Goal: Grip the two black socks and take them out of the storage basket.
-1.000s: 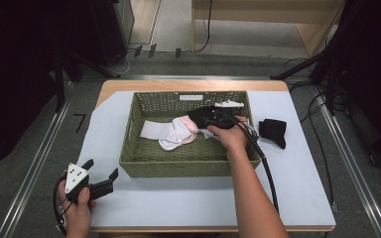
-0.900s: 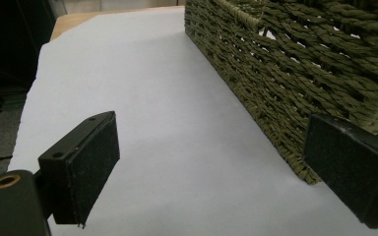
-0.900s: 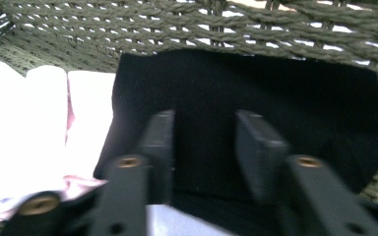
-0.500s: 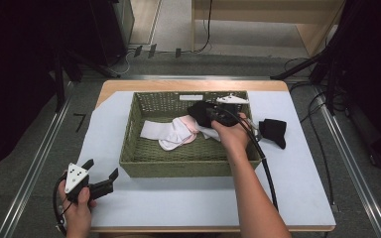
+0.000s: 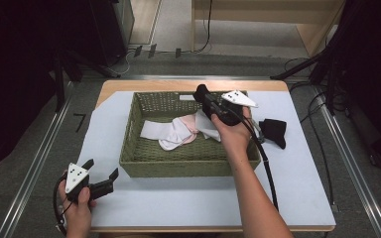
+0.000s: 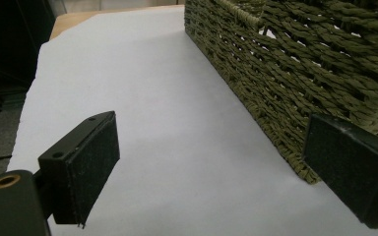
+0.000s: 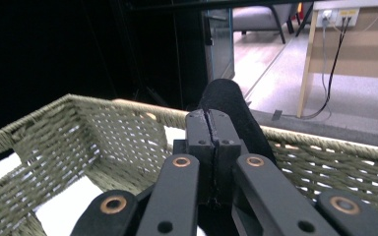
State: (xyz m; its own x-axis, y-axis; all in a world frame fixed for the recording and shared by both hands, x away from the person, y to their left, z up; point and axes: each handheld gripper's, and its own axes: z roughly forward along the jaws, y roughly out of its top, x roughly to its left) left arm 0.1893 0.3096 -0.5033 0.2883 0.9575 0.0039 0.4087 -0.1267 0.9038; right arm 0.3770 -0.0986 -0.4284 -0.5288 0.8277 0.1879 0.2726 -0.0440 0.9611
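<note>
Right gripper (image 5: pixel 202 94) lifting a black sock (image 7: pixel 229 105) over the wicker basket (image 5: pixel 188 161), upper center of the high view.

Step in hand, as judged: sorting socks; black sock clamped between the closed right fingers (image 7: pixel 199 135), just closed on it, held above the far basket wall. Next move likely calls for carrying it clear of the rim toward the other black sock (image 5: pixel 274 133) on the worktop (image 5: pixel 178 198), right of center, then opening. Basket contents: white sock (image 5: pixel 154 130), pink sock (image 5: pixel 181 134), 1 more pale piece under the right hand. Left gripper (image 5: pixel 101 181), lower left, fingers apart and empty, resting beside the basket's near corner.
</note>
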